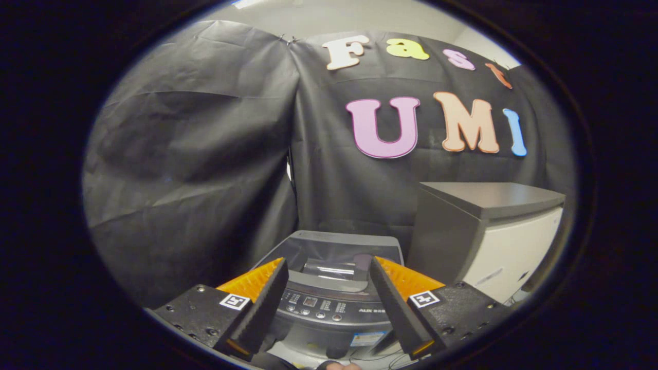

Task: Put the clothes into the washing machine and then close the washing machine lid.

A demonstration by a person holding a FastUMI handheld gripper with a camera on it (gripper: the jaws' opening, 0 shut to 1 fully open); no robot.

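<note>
A grey top-loading washing machine point(334, 288) stands below and just ahead of my fingers, against the black cloth wall. Its glass lid point(334, 252) lies flat and down over the tub. The control panel point(329, 307) with buttons runs along the near edge. My gripper point(326, 267) hovers above the machine's front, open, with nothing between its black and orange fingers point(264, 298). No clothes can be seen.
A grey and white cabinet point(493, 231) stands right beside the washing machine, taller than it. Black cloth walls point(195, 154) close the space behind and to the left.
</note>
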